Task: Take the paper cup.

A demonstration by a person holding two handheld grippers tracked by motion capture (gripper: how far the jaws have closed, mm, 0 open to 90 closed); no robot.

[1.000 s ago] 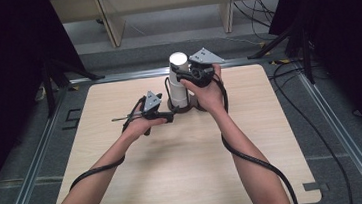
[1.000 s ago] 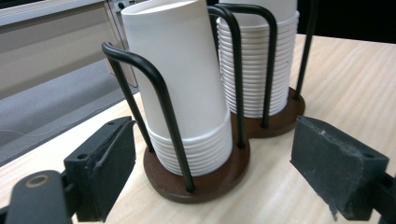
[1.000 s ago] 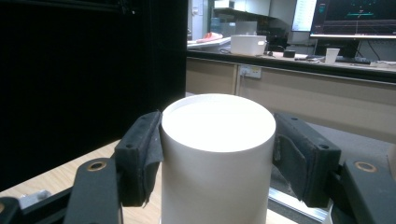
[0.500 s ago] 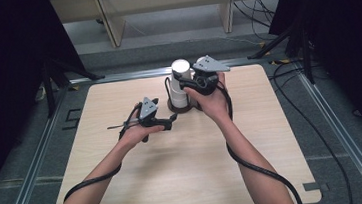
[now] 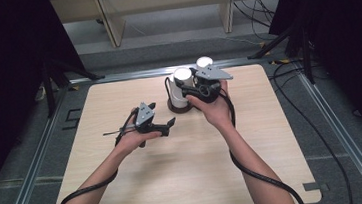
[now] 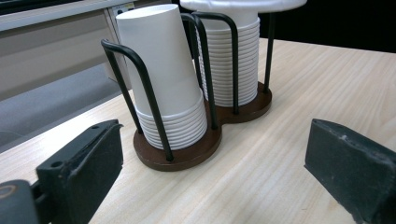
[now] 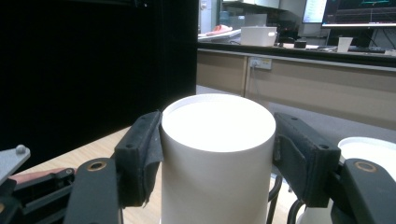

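Two cup stacks sit in a wire holder (image 5: 179,104) at upper centre of the high view; the right gripper (image 5: 198,86) reaches onto it, the left gripper (image 5: 159,118) hangs back at centre left.

Left gripper view: jaws wide apart, empty, framing the holder (image 6: 180,156) and its inverted paper cups (image 6: 161,70), likely waiting.

Right gripper view: both jaws flank the top cup (image 7: 217,154), touching or nearly so, probably to lift one off; firm grip not certain.

Both forearms reaching in from the near edge, left gripper (image 5: 162,115) held low over mid-table, jaws spread wide, right gripper (image 5: 192,83) stretched farther out, wrist raised, jaws closed against the sides of a white cup (image 7: 217,154).
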